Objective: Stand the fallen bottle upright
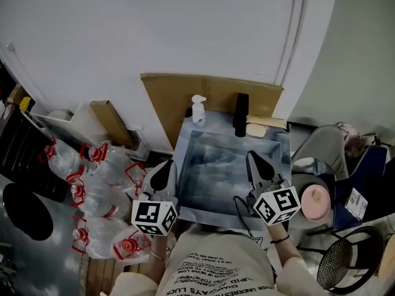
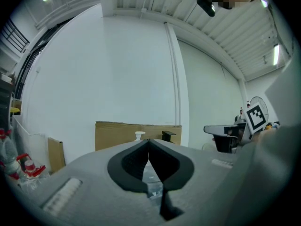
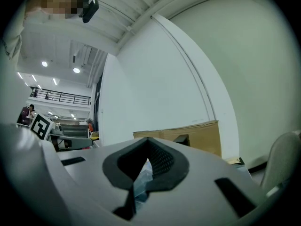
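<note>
Both the left gripper [image 1: 166,165] and right gripper [image 1: 251,156] hover clenched, empty. The pale fallen bottle [image 1: 256,129] looks light, slick: grasp mid-body.

White plastic pump bottle [image 1: 198,111], tall black bottle [image 1: 241,115], brown cardboard sheet [image 1: 176,96], red-capped clear plastic jugs [image 1: 99,193], pink round bowl [image 1: 316,203]

The head view looks steeply down from above the person onto the silvery plastic-covered table [image 1: 210,165], with the left gripper [image 1: 165,167] and the right gripper [image 1: 254,160] at its near edge. Each gripper view sits low, close behind its own jaws, and faces level across the table toward the far edge. All three views share the brown cardboard sheet [image 1: 210,94] standing against the white wall [image 1: 154,29] there.
</note>
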### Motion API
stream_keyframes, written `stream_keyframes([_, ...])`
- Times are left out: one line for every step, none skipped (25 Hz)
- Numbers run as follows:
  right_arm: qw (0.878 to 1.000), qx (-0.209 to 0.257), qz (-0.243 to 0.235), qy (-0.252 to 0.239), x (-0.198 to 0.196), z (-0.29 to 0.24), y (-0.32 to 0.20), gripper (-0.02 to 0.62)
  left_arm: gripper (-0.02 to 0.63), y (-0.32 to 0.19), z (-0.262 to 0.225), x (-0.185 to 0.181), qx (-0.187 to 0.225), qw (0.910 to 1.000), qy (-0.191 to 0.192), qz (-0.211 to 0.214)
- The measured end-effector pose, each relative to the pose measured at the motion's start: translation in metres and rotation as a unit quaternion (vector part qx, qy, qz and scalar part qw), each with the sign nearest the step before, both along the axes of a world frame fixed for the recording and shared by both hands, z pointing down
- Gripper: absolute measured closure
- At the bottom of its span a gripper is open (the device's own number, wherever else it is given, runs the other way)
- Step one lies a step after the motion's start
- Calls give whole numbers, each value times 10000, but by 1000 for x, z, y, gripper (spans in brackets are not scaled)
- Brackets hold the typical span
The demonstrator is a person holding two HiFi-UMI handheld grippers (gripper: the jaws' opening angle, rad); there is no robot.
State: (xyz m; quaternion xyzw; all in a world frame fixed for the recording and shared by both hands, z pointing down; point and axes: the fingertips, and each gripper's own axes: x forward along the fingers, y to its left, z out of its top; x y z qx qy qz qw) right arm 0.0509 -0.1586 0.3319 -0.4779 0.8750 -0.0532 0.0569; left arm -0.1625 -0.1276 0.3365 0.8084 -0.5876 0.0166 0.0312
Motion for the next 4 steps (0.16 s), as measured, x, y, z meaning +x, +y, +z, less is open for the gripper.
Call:
stream_keyframes([10000,-5,8,-12,0,0,0,591,581,1,0,0,-2,10000,-6,7])
stream_keyframes([10000,-7,17,-23,1,0,1,591,581,1,0,1,-1,10000,-14,17])
stream_keyframes([10000,-8,24,-33,1,0,1,591,581,1,-1,1,2,10000,-24,26])
stream_keyframes([10000,-8,32,-43,2,0,1,591,581,1,-1,2,5,10000,-35,36])
